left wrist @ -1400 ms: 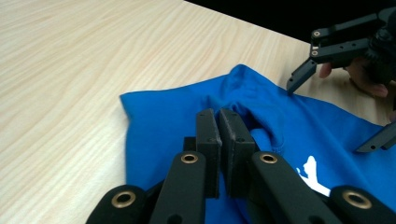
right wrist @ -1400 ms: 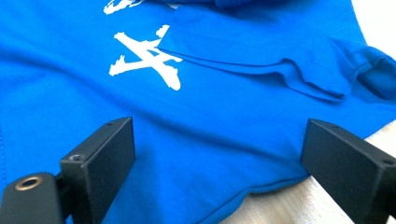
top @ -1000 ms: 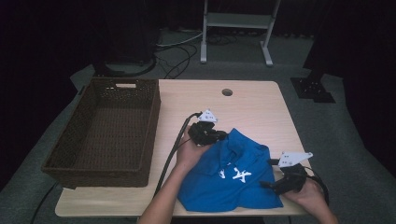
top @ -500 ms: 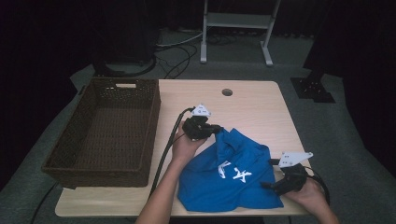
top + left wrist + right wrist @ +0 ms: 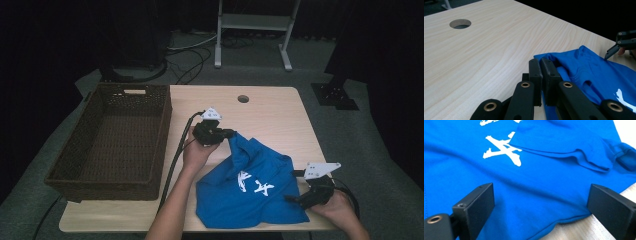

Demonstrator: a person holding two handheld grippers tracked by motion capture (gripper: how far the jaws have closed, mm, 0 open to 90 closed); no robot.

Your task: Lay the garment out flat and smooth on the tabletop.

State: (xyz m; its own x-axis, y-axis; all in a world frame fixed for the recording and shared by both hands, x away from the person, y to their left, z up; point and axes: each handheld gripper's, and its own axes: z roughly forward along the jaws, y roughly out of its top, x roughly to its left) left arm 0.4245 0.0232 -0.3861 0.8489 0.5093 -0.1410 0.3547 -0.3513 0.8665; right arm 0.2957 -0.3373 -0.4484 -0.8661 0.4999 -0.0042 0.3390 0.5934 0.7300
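left gripper (image 5: 231, 135): jaws pinching closed on a fold of cloth, hand gripping it from behind, forearm reaching in from the bottom edge | right gripper (image 5: 290, 198): jaws standing wide apart, lying low and pointing left, right hand (image 5: 336, 207) wrapping around its body at the near right corner
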